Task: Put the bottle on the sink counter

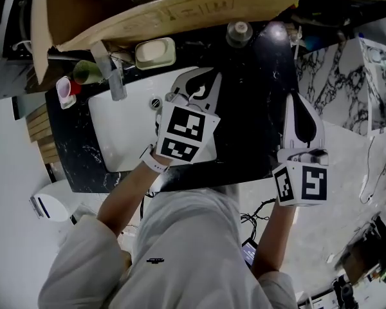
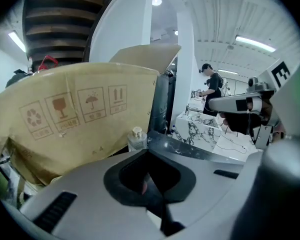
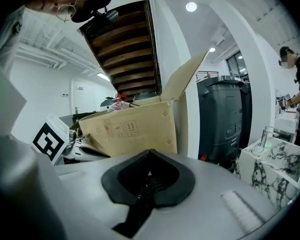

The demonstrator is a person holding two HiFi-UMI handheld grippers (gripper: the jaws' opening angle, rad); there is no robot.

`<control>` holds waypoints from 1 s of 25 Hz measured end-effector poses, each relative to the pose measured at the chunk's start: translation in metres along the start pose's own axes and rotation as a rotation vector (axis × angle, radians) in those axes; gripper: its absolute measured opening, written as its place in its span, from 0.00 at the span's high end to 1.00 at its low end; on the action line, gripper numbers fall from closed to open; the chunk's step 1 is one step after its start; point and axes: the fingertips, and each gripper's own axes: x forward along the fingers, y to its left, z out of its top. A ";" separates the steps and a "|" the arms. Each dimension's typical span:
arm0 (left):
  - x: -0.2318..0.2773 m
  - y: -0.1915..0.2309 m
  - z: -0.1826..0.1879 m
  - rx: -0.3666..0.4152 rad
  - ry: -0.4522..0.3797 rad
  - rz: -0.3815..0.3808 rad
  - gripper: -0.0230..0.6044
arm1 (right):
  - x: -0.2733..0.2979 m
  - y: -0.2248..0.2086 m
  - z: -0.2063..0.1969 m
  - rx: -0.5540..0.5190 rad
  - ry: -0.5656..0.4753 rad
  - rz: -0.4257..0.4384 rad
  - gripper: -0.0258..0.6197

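A small clear bottle (image 1: 239, 33) with a pale cap stands upright on the black sink counter (image 1: 254, 121), at its far edge below the cardboard box. The left gripper view shows the same bottle (image 2: 136, 138) just beyond the jaws, apart from them. My left gripper (image 1: 202, 79) hovers over the right part of the white basin (image 1: 119, 131); its jaws (image 2: 149, 152) are shut with nothing between them. My right gripper (image 1: 302, 111) hangs over the counter's right edge, its jaws (image 3: 150, 153) closed together and empty.
A large cardboard box (image 1: 180, 8) leans over the back of the counter. A faucet (image 1: 110, 73), a soap dish (image 1: 156, 52) and a pink cup (image 1: 65, 89) sit behind the basin. Marble-patterned blocks (image 1: 347, 85) stand to the right, with cables (image 1: 257, 221) on the floor. A person (image 2: 210, 86) works far off.
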 end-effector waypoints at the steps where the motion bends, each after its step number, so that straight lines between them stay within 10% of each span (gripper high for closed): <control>1: -0.008 -0.002 0.002 -0.002 -0.008 0.005 0.95 | -0.006 0.002 0.002 0.000 -0.002 -0.001 0.94; 25: -0.155 -0.023 0.039 -0.089 -0.140 0.078 0.95 | -0.091 0.051 0.022 0.035 0.000 0.079 0.94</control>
